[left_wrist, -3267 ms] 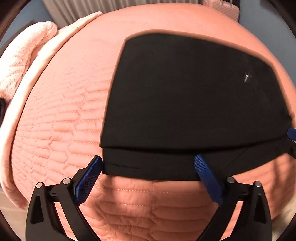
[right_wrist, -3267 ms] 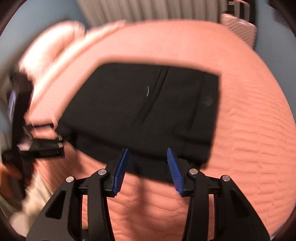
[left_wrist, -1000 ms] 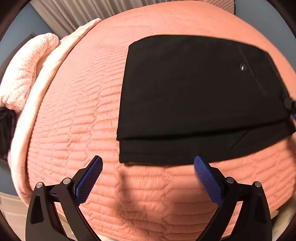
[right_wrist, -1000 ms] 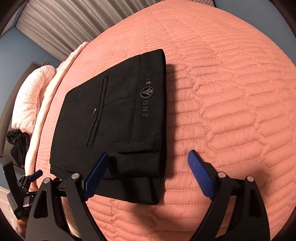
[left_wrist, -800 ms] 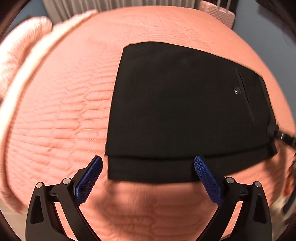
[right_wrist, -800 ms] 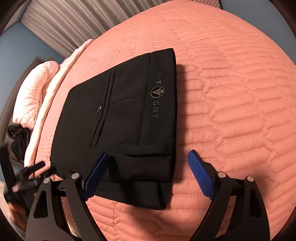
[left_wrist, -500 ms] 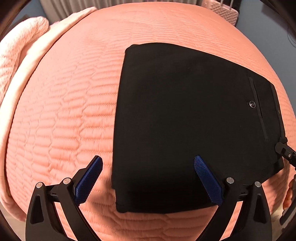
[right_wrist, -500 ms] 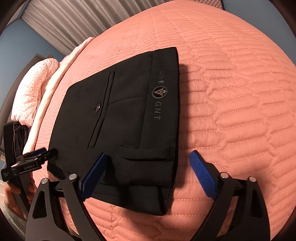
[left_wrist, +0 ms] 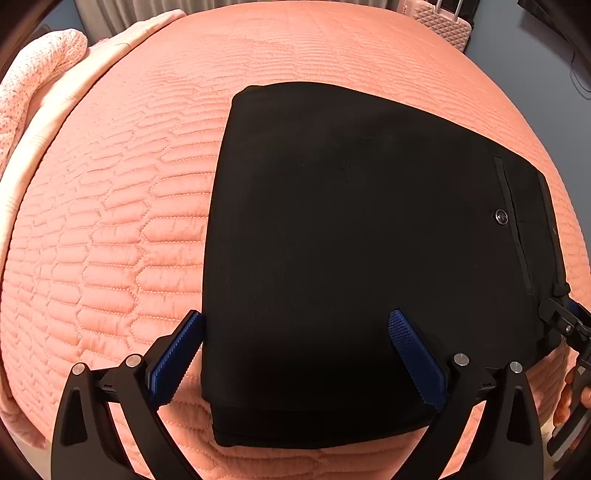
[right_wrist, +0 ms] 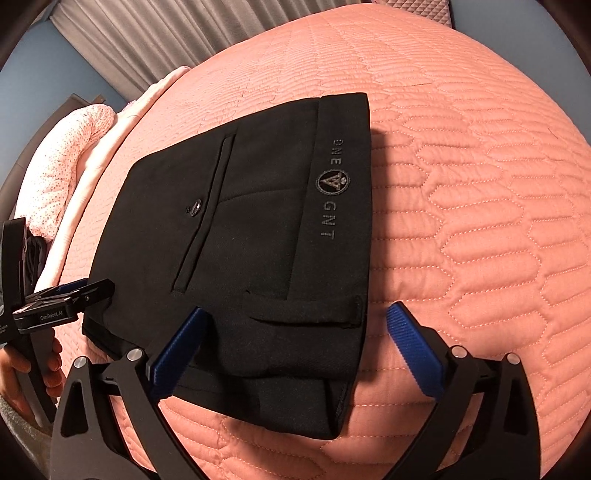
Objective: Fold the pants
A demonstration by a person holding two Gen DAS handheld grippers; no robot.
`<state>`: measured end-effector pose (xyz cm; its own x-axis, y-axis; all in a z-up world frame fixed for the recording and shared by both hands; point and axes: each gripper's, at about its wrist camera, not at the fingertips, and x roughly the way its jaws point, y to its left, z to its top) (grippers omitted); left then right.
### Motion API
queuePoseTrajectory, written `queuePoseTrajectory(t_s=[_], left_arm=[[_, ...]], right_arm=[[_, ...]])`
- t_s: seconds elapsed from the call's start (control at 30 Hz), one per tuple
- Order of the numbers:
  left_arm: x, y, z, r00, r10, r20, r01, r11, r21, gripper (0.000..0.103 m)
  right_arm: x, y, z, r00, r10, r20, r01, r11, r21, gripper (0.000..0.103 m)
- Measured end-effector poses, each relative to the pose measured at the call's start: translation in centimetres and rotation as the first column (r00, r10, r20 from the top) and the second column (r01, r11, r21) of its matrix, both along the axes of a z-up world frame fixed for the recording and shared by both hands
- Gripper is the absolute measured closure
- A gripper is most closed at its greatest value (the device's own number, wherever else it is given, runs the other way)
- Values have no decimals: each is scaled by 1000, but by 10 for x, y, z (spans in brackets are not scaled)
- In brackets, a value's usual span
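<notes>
The black pants (left_wrist: 362, 236) lie folded into a flat rectangular stack on the pink quilted bed; in the right wrist view (right_wrist: 258, 243) the waistband with grey lettering and a buttoned back pocket face up. My left gripper (left_wrist: 295, 354) is open and empty, its blue pads just above the stack's near edge. My right gripper (right_wrist: 295, 347) is open and empty over the waistband corner. Each gripper shows in the other's view: the right one at the pants' right edge (left_wrist: 565, 325), the left one at their left corner (right_wrist: 62, 302).
The pink quilted bedspread (right_wrist: 461, 192) spreads around the pants. A rolled pink-white blanket (left_wrist: 40, 85) lies along the bed's left side, also seen in the right wrist view (right_wrist: 62, 166). Grey curtains (right_wrist: 155, 37) hang behind. A pink suitcase (left_wrist: 443, 22) stands past the far edge.
The left gripper has moved forward over the near edge of the folded pants. The right gripper has edged closer to the waistband corner. Both stay open; the pants have not moved.
</notes>
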<state>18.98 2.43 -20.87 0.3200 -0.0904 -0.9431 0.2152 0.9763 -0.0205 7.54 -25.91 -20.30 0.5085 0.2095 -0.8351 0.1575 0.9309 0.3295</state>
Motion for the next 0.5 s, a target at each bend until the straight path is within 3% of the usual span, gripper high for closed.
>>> queuePoseTrajectory(t_s=[0.2,0.27,0.33,0.4,0.5], left_arm=[[11,9,-3,1000,3,-15,-4,998,-57,5],[17,19,-6,999,9,-36,-14,991,-130,5],[23,36,-8,998,19,-63,-34,967,-251,6],[29,59,-10,995,43,-92,-76,915,-395,6],[37,94,-16,986,76,-150,-152,789,-596,6]], right_arm=[[-1,-3,-1,1000,-8,5,8,1000,11,5],[-1,-6,-1,1000,-13,7,13,1000,23,5],[-2,-9,-1,1000,-21,11,21,999,42,5],[-2,-15,-2,999,-31,15,30,997,71,5],[-2,-23,-3,998,-53,23,50,991,121,5]])
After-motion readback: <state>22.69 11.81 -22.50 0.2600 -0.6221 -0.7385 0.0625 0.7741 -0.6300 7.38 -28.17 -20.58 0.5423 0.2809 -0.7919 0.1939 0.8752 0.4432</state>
